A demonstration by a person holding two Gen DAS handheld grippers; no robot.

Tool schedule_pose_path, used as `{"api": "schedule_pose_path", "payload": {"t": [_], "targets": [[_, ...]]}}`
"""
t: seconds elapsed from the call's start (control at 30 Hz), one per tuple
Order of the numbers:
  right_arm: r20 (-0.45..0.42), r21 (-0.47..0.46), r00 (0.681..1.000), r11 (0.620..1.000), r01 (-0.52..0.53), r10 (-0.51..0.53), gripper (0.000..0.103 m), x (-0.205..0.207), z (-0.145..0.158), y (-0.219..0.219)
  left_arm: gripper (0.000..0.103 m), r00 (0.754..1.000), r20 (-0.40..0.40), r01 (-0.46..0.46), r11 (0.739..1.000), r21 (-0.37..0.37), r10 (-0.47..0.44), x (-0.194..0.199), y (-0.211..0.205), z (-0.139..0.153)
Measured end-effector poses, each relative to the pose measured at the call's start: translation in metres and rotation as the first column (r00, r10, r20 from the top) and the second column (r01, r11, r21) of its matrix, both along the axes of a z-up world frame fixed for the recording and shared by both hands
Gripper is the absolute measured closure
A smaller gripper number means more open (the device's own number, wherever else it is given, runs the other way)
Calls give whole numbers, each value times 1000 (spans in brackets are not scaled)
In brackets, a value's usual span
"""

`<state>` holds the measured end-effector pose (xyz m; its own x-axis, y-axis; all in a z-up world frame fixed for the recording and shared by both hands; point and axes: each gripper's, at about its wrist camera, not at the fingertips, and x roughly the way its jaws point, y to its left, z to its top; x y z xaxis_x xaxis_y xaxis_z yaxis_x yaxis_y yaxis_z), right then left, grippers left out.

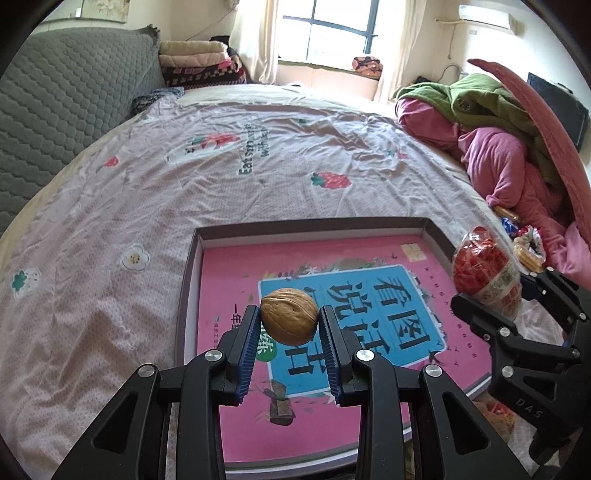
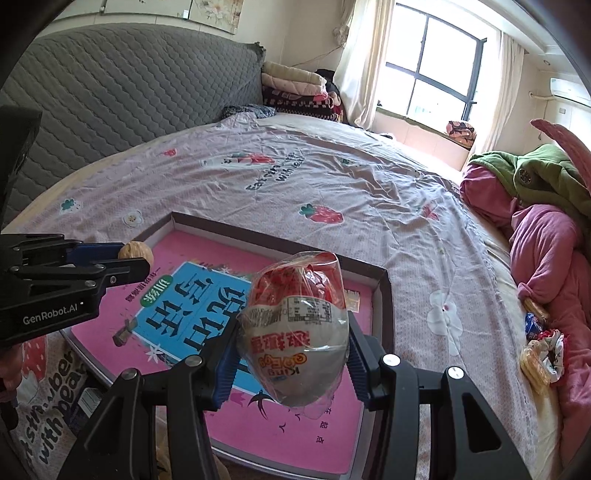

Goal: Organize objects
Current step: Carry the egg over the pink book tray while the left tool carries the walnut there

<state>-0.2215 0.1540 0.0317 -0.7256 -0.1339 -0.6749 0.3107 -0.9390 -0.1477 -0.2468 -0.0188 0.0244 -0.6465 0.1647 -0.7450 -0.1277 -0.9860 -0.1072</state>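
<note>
Daylight floods in from the window point(image 1: 328, 31) at the back of the room, which is blown out to white in both views, leaving the bed sheet point(image 1: 229, 177) evenly and softly lit with only faint shadows in its wrinkles. Both pictures are sharp and free of motion blur. The fisheye lenses bend the bed and the headboard point(image 2: 122, 85) into curves, and black vignetting fills the corners.

A tan walnut point(image 1: 289, 316) hangs pinched above a shallow box point(image 1: 190, 273) holding a pink book point(image 1: 236, 273); beside it, a plastic-wrapped red-and-white egg point(image 2: 295, 332), likewise held aloft.
</note>
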Motion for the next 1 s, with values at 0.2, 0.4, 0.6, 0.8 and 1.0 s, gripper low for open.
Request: {"api": "schedule_pose_path", "payload": {"t": [0.2, 0.4, 0.6, 0.8, 1.0], "targets": [[35, 2, 999, 1000, 23, -23, 51, -9, -7, 6, 70, 999, 36, 7, 1000, -9, -7, -3, 4, -12], [71, 7, 997, 999, 37, -38, 51, -17, -16, 9, 70, 999, 52, 3, 1000, -13, -2, -6, 4, -19], [125, -1, 991, 999, 44, -44, 51, -23, -27, 11, 70, 996, 84, 9, 999, -31, -6, -10, 8, -31], [150, -7, 988, 999, 45, -43, 51, -24, -33, 11, 70, 994, 109, 20, 999, -41, -15, -11, 12, -39], [180, -24, 982, 998, 55, -50, 51, -27, -40, 14, 70, 994, 110, 24, 999, -40, -19, -11, 14, -39]]}}
